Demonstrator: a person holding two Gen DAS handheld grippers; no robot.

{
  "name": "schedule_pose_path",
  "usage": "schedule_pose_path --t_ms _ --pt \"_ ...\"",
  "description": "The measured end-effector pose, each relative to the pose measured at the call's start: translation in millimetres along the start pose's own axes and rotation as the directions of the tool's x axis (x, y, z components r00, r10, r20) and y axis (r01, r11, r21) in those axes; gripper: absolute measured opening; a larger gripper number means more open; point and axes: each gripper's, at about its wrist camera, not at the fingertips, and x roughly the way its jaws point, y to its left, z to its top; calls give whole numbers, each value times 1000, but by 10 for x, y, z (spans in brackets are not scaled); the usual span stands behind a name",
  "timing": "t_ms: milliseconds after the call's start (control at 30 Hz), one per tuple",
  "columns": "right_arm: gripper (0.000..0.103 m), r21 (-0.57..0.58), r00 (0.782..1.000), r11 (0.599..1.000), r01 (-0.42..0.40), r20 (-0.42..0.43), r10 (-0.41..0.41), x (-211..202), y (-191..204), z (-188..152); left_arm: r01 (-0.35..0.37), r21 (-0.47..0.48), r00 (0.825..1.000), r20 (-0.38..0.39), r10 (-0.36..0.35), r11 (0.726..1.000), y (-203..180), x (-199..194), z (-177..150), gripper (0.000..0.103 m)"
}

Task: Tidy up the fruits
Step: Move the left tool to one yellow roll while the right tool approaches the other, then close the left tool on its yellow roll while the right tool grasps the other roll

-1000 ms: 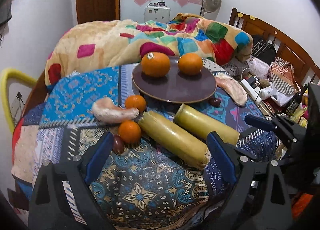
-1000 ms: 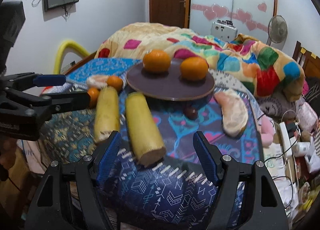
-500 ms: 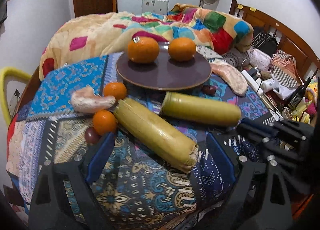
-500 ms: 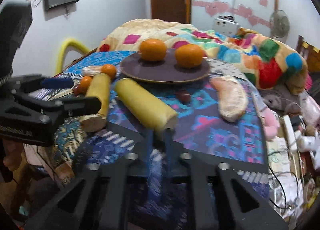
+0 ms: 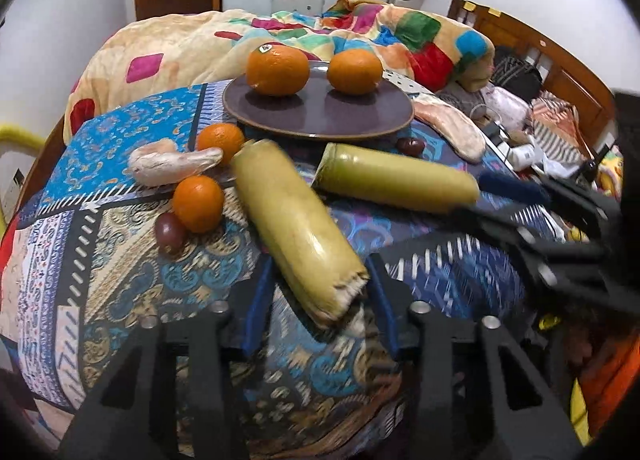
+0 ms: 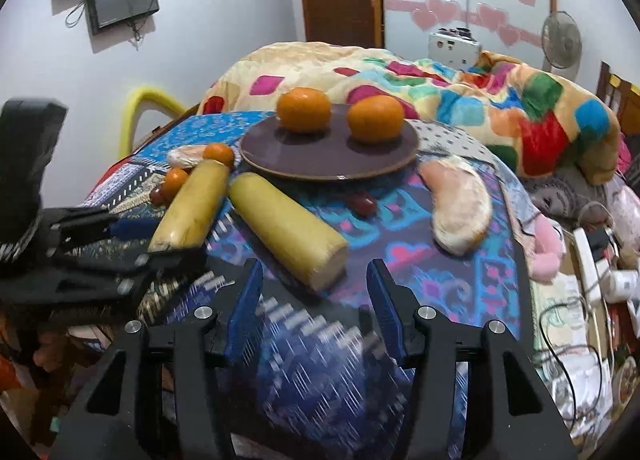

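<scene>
Two yellow-green cane pieces lie on the patterned cloth. My left gripper (image 5: 318,292) is open, its jaws on either side of the cut end of the nearer cane piece (image 5: 296,232). My right gripper (image 6: 314,288) is open, its jaws flanking the end of the other cane piece (image 6: 286,228). A brown plate (image 5: 320,118) holds two large oranges (image 5: 278,68). Two small oranges (image 5: 198,202), two peeled pomelo segments (image 5: 172,166) and dark grapes (image 5: 169,230) lie around it.
A colourful blanket (image 5: 192,44) is heaped behind the plate. Clutter with cables and a power strip (image 6: 588,256) lies off the table's right side. A yellow chair back (image 6: 140,112) stands at the left. The table edge is close to both grippers.
Both grippers moved in toward the cane pieces. The left jaws narrowed around the near cane end. The right jaws, nearly shut half a second ago, have opened again.
</scene>
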Motion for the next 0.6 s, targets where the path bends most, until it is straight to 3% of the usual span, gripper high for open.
schedule_pose_path --t_ms 233,600 --pt "53 -45 999 999 12 -31 -13 248 4 87 29 -28 999 -17 -30 999 237 -115 -71 36" --pt "37 -63 999 998 -7 -32 5 89 80 -8 11 21 1000 -28 -10 1000 284 -215 -165 36"
